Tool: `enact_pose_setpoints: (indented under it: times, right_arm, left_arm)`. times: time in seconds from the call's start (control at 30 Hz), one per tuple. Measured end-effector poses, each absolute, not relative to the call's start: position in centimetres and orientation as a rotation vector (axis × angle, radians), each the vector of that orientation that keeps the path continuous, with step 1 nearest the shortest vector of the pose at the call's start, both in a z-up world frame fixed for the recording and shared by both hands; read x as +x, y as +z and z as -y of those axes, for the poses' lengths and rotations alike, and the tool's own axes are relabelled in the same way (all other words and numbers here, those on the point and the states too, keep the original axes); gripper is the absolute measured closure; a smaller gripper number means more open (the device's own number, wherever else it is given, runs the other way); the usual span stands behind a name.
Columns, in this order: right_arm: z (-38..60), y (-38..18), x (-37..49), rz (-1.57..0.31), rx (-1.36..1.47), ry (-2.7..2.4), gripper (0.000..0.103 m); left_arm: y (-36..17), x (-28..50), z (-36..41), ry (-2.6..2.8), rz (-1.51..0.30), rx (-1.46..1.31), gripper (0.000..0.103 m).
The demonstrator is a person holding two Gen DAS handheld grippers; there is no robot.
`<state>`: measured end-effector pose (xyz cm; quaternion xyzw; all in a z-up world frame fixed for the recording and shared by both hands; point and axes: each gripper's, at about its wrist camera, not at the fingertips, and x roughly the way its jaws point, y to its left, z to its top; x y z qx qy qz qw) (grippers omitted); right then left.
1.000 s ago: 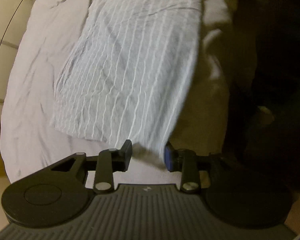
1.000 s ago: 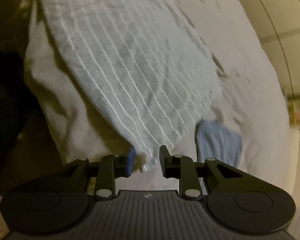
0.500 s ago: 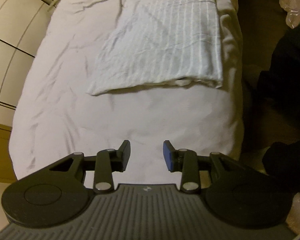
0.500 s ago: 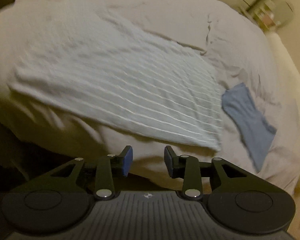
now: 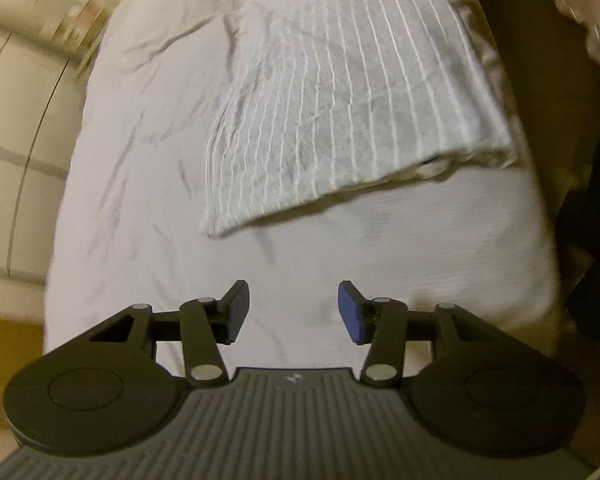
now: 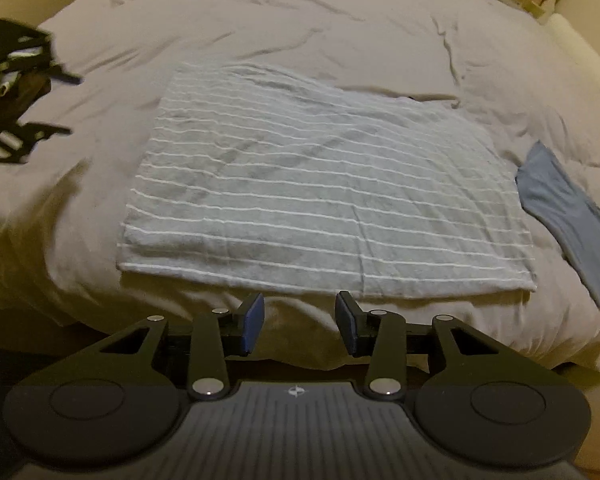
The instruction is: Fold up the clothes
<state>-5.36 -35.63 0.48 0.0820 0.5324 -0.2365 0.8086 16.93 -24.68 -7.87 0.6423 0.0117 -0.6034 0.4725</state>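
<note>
Striped cloth (image 6: 324,200) lay flat on bed (image 6: 300,28); looked soft, light, floppy. Best pinched at near corners. Left gripper (image 5: 293,307), right gripper (image 6: 299,322) both spread, empty, near cloth.

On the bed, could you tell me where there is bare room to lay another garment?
Bare duvet lies beyond the striped garment, and left of it toward the left tool. The right side is tighter, beside the blue cloth.
</note>
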Motion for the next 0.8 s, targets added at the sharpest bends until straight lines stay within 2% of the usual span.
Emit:
enact_pose_setpoints:
  times: [0.2,0.5,0.63,0.7,0.77,0.8]
  right_arm:
    - [34.3,0.3,-2.5,-1.146,0.214,-0.546,0.055]
    - [30.5,-2.7,4.5,-1.154,0.344,-0.702,0.051]
    - [28.5,-3.9,6.4,-1.177,0.262,-0.703,0.045]
    - [27.6,-4.7,7.3,-1.184,0.210,-0.685,0.041]
    - [26.5,-5.6,8.2,-1.187,0.157,-0.661,0.033]
    - [25.9,-6.0,8.7,-1.186,0.123,-0.644,0.032]
  left_arm:
    - [-10.9,19.8,28.2,-1.578,0.281,1.679,0.048]
    - [-18.6,24.5,30.5,-1.776,0.903,1.749,0.048]
    - [-19.6,25.7,32.9,-1.794,1.014,1.686,0.050]
    - [-19.2,26.0,34.8,-1.808,0.963,1.678,0.081]
    - [-18.6,26.1,36.0,-1.848,0.916,1.690,0.094]
    - [-18.3,26.2,36.4,-1.879,0.898,1.693,0.096]
